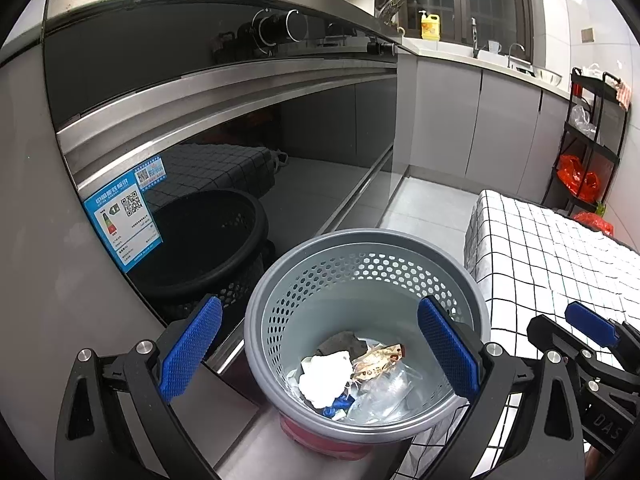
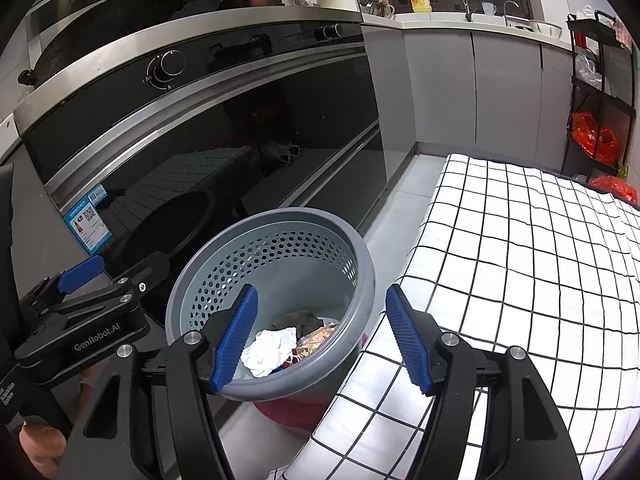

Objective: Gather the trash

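Observation:
A grey perforated waste basket [image 1: 280, 292] stands on the floor beside the oven front; it also shows in the right wrist view [image 2: 224, 264]. Inside lie a white crumpled tissue [image 1: 322, 376], a brown snack wrapper [image 1: 378, 362] and clear plastic [image 1: 384, 396]; the tissue also shows in the right wrist view [image 2: 268, 350]. My left gripper [image 1: 320, 350] is open and empty, hovering over the basket. My right gripper [image 2: 322, 338] is open and empty above the basket's right rim. The right gripper shows in the left wrist view [image 1: 592, 324], and the left gripper in the right wrist view [image 2: 80, 276].
A table with a white checked cloth [image 2: 520, 264] stands right of the basket. The black glass oven front [image 2: 180, 168] is on the left. A black shelf cart [image 2: 600, 92] with red bags stands at the far right, by grey cabinets [image 2: 460, 92].

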`<state>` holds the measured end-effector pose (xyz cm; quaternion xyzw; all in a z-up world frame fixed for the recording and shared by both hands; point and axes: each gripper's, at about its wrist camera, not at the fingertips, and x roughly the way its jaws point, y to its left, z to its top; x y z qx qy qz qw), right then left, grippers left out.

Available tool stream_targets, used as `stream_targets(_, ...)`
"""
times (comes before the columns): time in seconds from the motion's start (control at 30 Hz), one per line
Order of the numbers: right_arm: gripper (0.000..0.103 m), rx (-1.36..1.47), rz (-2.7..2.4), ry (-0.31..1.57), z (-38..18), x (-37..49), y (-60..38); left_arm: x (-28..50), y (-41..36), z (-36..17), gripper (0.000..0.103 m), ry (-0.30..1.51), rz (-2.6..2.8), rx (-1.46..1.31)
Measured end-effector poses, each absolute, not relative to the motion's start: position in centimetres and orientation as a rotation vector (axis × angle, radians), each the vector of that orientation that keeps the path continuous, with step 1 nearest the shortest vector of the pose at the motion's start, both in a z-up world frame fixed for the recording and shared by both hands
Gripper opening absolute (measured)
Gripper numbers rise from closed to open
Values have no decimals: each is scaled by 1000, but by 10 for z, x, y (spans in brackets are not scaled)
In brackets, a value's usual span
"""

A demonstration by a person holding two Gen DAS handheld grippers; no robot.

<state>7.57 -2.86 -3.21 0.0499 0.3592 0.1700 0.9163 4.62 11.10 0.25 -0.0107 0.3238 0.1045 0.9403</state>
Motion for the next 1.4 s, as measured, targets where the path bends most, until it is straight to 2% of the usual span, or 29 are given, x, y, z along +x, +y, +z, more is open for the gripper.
stream_targets(1.4,66,79,324,660,7,40,-27,10,107,36,97,557,200,-14)
